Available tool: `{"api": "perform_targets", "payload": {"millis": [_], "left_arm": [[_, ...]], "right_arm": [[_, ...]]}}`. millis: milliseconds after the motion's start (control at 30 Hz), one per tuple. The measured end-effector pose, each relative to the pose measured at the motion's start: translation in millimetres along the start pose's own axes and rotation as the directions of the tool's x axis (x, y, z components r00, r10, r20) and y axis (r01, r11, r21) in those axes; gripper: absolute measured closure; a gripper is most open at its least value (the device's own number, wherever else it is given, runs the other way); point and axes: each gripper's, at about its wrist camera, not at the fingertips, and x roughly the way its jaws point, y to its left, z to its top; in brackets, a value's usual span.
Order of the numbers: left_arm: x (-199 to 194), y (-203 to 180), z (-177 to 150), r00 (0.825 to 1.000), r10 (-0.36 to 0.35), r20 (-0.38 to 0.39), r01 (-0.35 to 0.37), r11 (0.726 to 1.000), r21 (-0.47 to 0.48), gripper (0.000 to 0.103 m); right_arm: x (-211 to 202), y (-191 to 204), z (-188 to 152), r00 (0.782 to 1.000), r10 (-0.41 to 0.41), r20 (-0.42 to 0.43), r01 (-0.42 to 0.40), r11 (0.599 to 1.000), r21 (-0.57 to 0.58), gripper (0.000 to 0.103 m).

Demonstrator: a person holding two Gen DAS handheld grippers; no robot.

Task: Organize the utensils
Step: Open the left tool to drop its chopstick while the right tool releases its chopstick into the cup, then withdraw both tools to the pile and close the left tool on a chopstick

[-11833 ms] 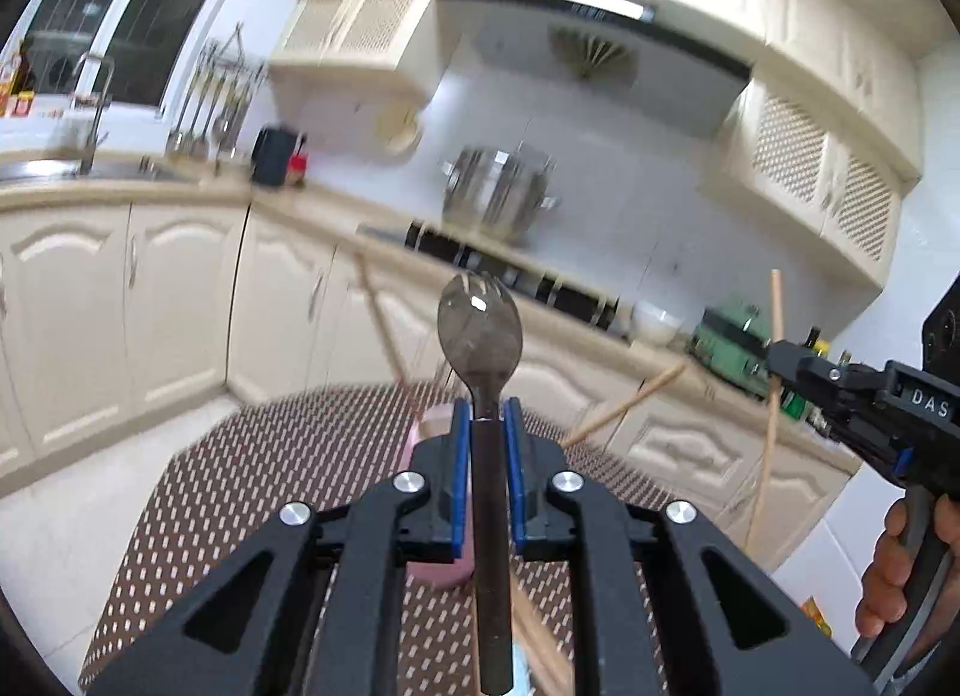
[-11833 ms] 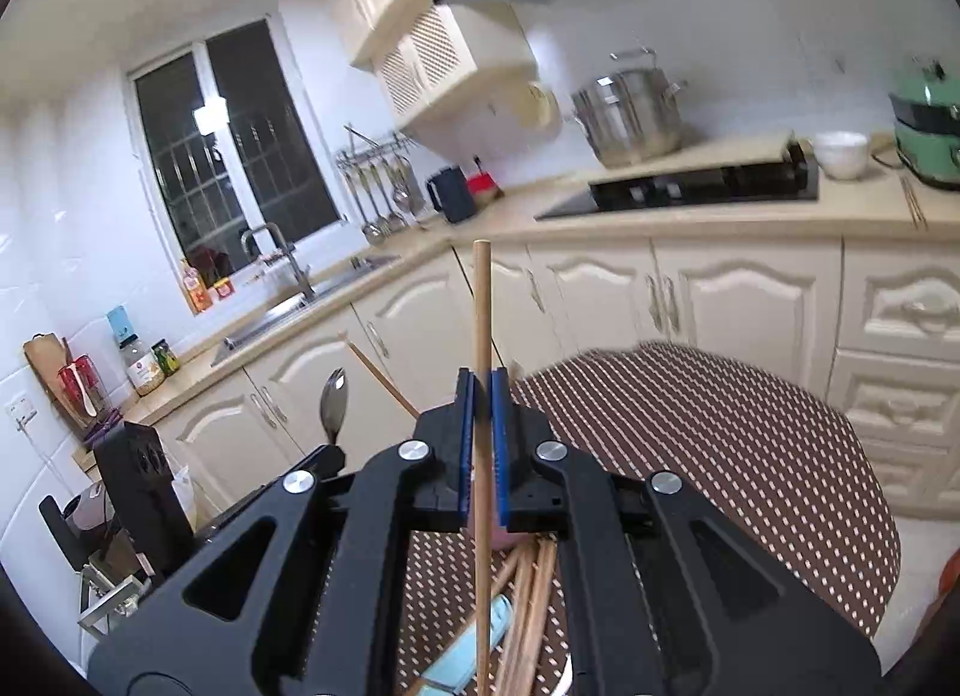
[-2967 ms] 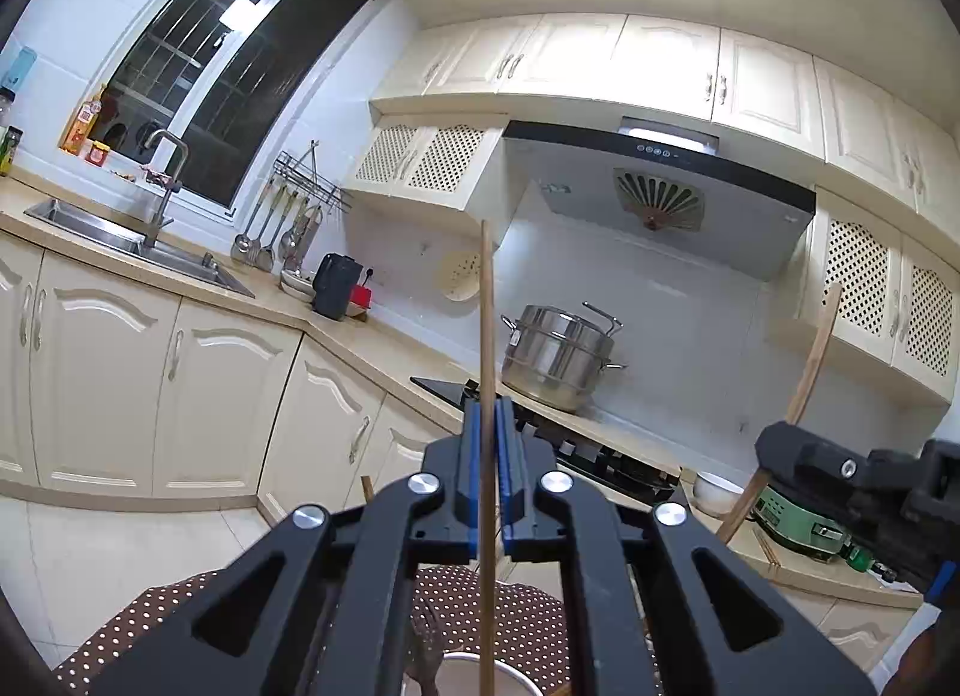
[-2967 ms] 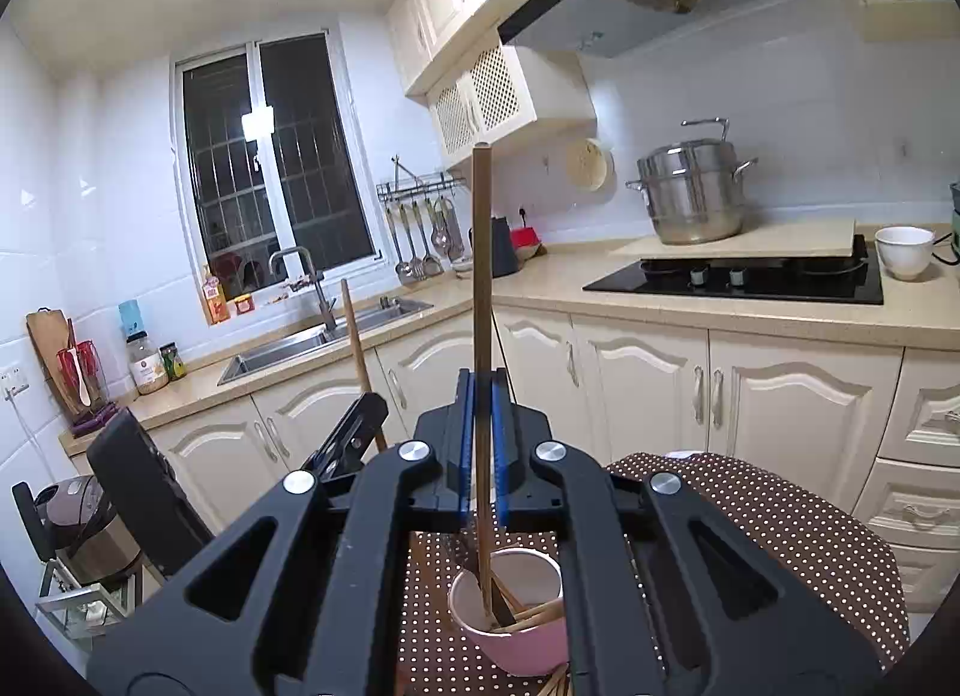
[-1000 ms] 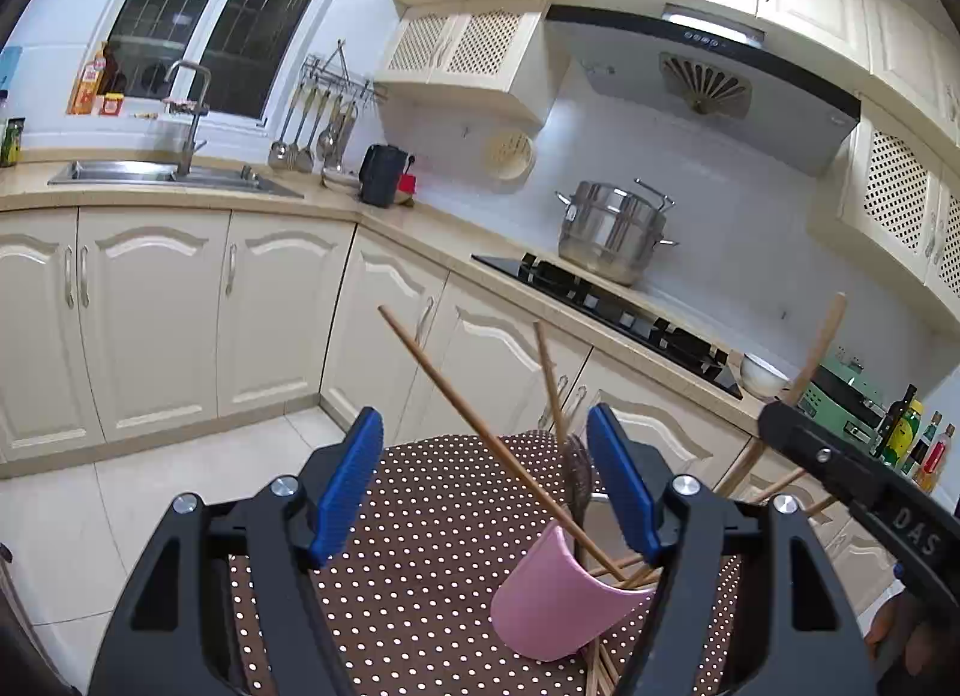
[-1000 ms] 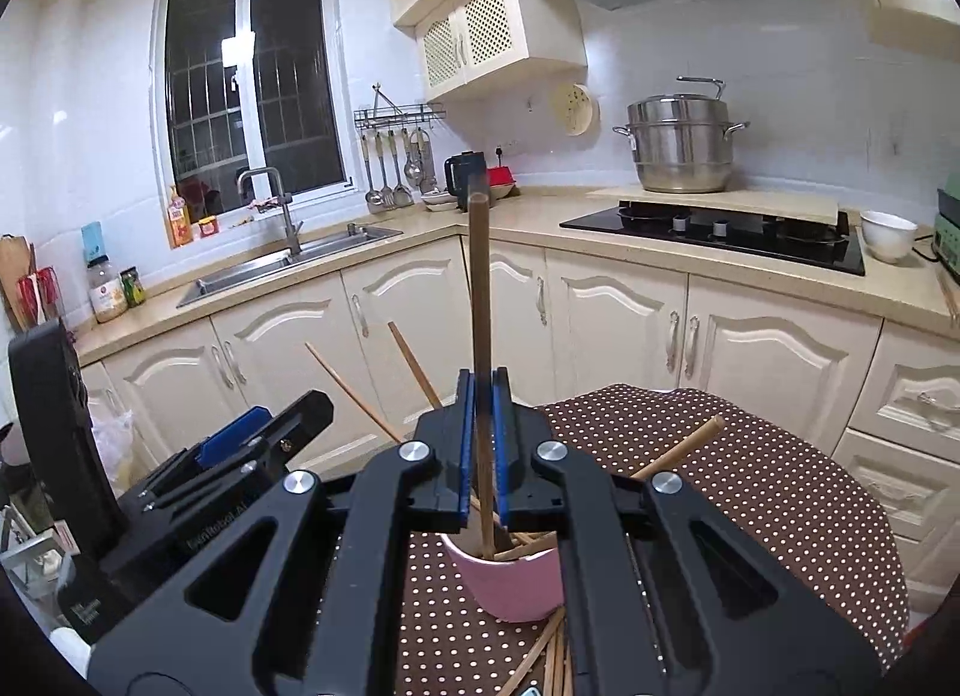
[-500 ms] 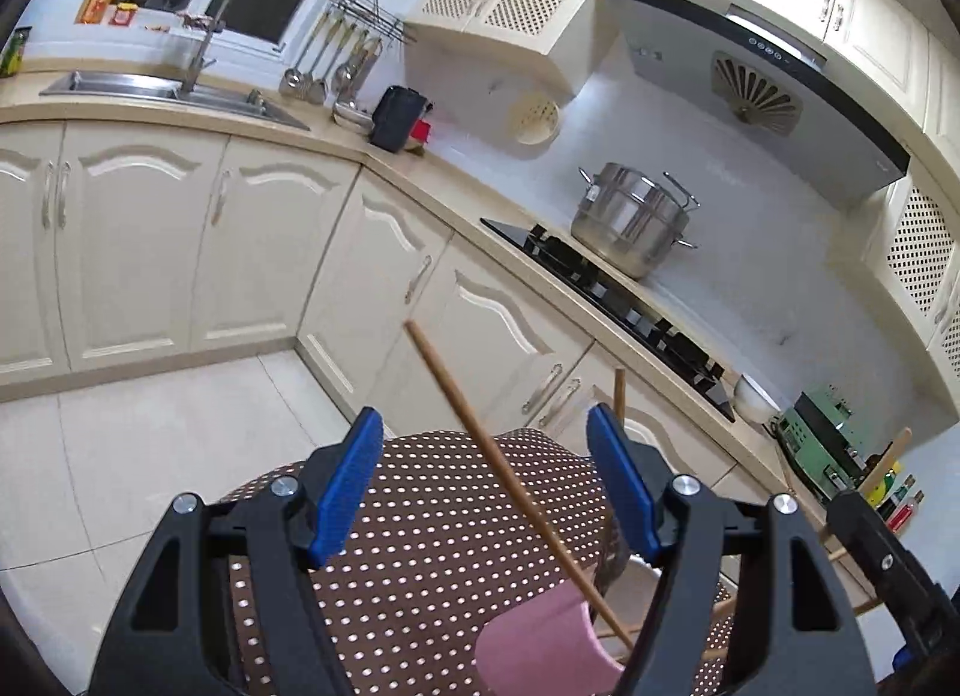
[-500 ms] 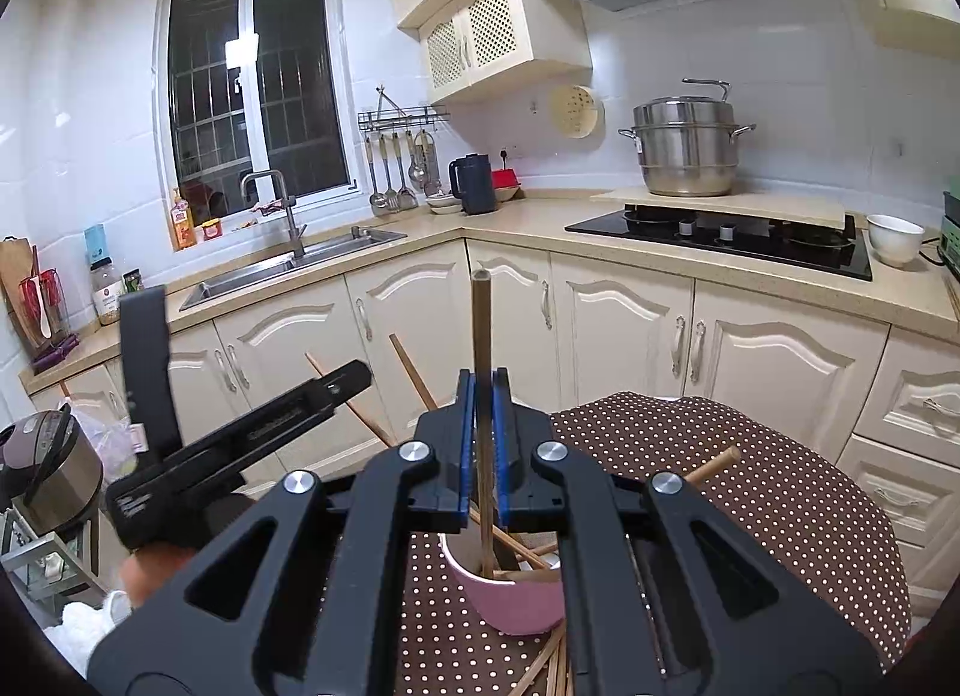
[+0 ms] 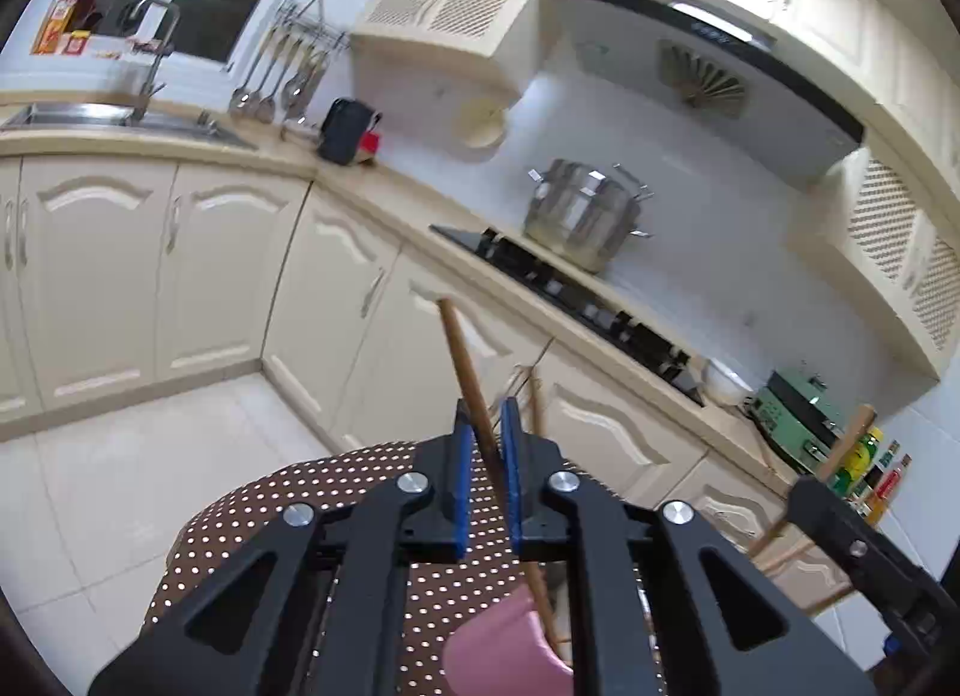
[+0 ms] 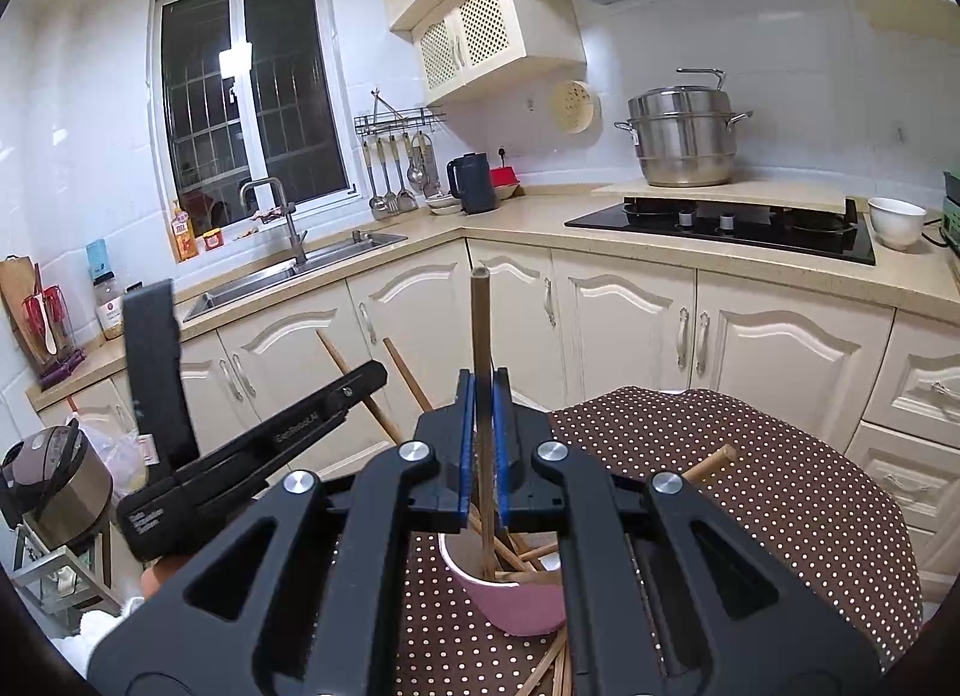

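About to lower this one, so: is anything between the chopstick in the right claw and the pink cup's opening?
Nothing separate blocks it. The upright wooden chopstick in the right claw already reaches into the round pink cup; other wooden chopsticks crowd the inside.

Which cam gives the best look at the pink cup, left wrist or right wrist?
Right wrist. There the pink cup shows its open rim, side wall and the wooden chopsticks standing inside, between the gripper arms. Left wrist catches only a tilted pink sliver at the bottom edge, mostly hidden by the gripper body.
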Motion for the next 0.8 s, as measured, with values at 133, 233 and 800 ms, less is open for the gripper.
{"api": "perform_targets", "payload": {"millis": [133, 233, 800], "left_arm": [[-15.2, -17.3, -5.0, 0.999, -0.044, 0.030, 0.042, 0.997, 0.059, 0.096], [-22.8, -37.0, -12.9, 0.998, -0.053, 0.027, 0.049, 0.989, 0.138, 0.096], [-92.0, -76.2, -20.4, 0.998, -0.051, 0.024, 0.045, 0.981, 0.189, 0.043]], "right_arm": [[-2.9, -1.1, -0.2, 1.000, -0.012, 0.004, 0.012, 1.000, 0.003, 0.096], [-2.8, -0.9, -2.1, 1.000, -0.019, -0.006, 0.019, 1.000, 0.005, 0.095], [-57.4, 4.7, 5.1, 0.993, -0.067, 0.100, 0.065, 0.997, 0.029, 0.040]]}}
